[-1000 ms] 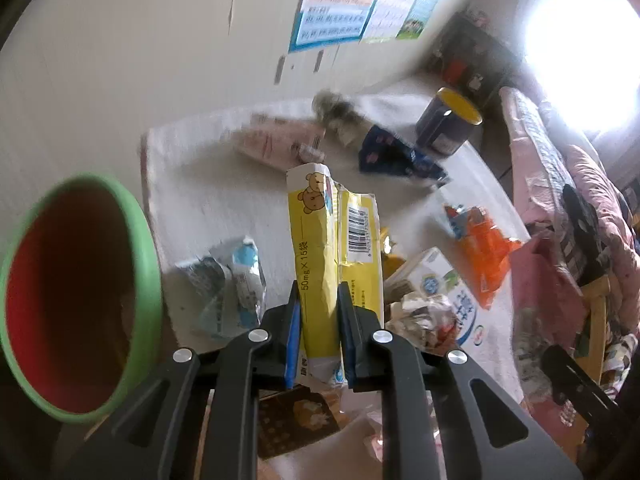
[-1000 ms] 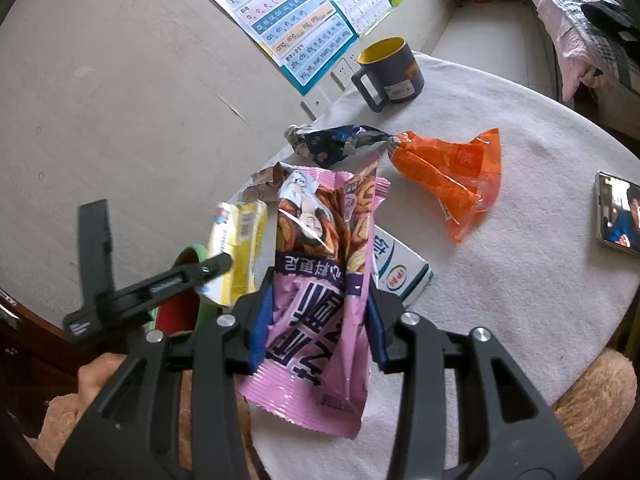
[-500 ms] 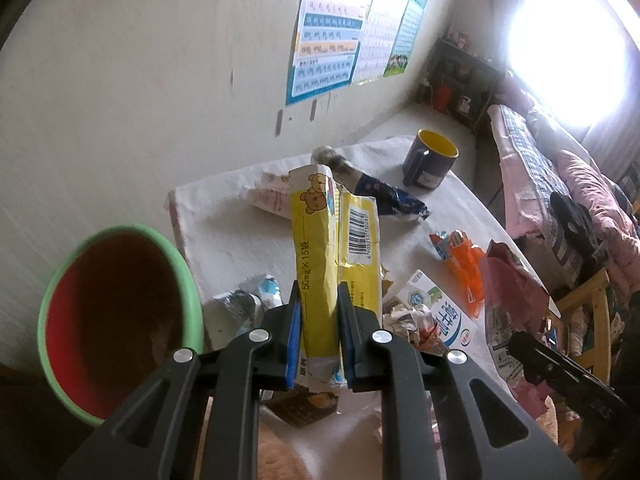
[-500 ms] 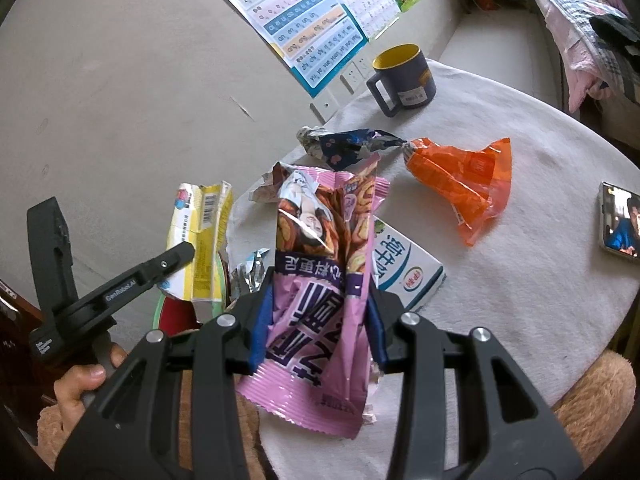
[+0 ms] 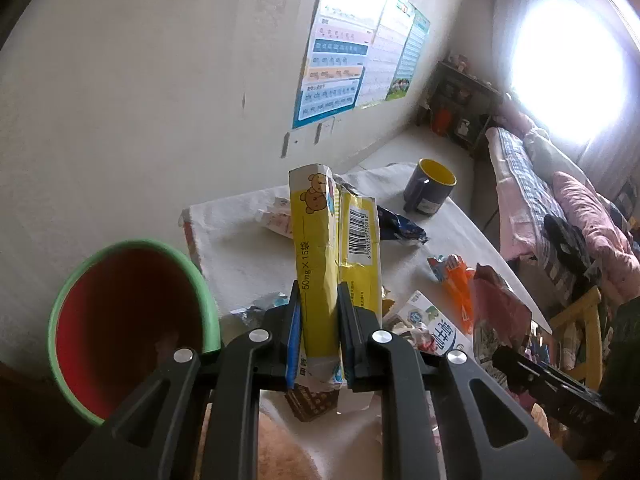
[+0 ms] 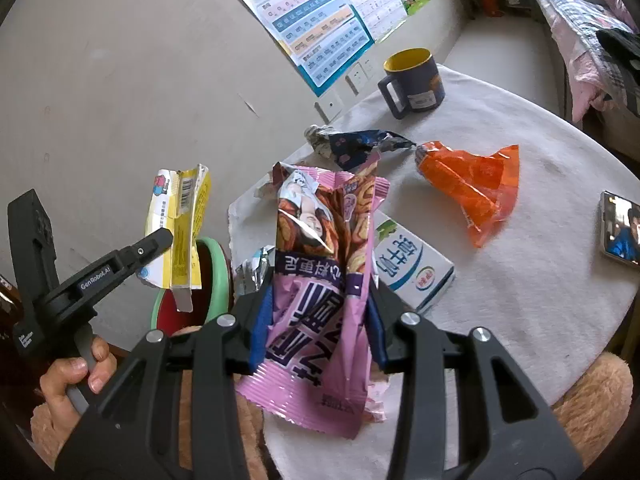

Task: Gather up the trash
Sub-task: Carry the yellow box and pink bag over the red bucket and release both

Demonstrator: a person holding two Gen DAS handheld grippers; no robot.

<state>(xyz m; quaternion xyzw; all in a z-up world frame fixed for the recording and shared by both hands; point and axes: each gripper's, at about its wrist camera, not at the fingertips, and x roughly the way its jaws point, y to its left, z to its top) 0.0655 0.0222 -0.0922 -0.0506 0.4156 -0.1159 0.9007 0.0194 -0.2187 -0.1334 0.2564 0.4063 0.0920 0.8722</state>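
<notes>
Left tongs [image 5: 318, 332] pinch a yellow box [image 5: 334, 256] above the bin [image 5: 132, 320]; right tongs [image 6: 318, 312] clamp a pink wrapper [image 6: 320, 292] over the tabletop [image 6: 540, 280].

White-clothed table [image 6: 540, 320], blue mug [image 6: 416, 84], orange wrapper [image 6: 472, 184], milk carton [image 6: 408, 268], phone [image 6: 620, 228]

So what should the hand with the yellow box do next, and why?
Probably swing left and open over the green-rimmed red bin. The left gripper grips the flattened yellow cardboard box upright, above the table beside the bin rather than over its mouth.
</notes>
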